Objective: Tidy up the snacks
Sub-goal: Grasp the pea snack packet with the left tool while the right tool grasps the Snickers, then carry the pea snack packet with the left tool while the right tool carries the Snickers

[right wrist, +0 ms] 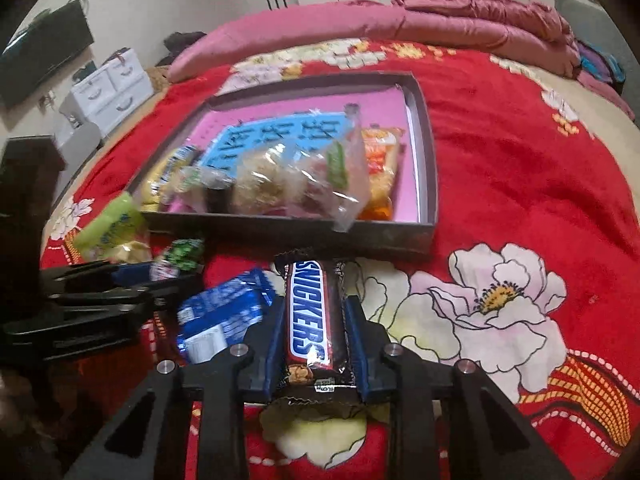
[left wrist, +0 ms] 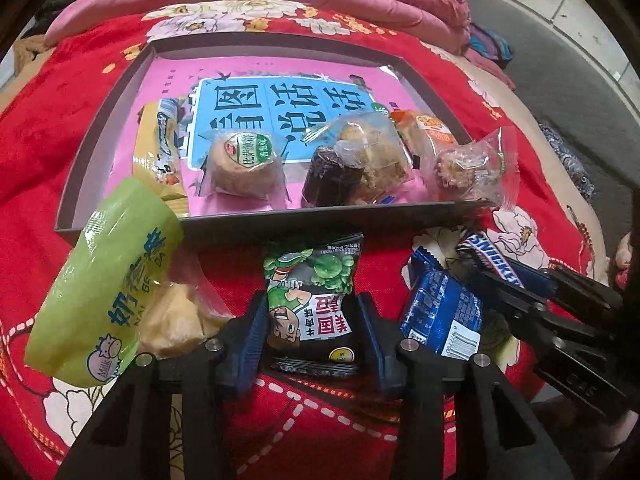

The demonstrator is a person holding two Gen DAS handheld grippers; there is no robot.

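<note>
Snickers bar [right wrist: 310, 320], stiff and slick-wrapped, sits clamped mid-length in my right gripper [right wrist: 313, 316] just before the tray [right wrist: 424, 152]; my left gripper [left wrist: 312, 316] pinches the light, crinkly pea packet [left wrist: 314, 300].

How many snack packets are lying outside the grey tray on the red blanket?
4: green milk-candy bag at left, green-pea packet between the left gripper pads, blue wrapper, Snickers bar clamped by the right gripper. Others may be hidden.

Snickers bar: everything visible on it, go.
The Snickers bar is a small bar in a glossy brown wrapper with blue-and-white lettering and crimped ends, looking intact. It lies lengthwise between the right gripper fingers, whose blue pads press its sides, above the red floral blanket, just short of the tray.
</note>
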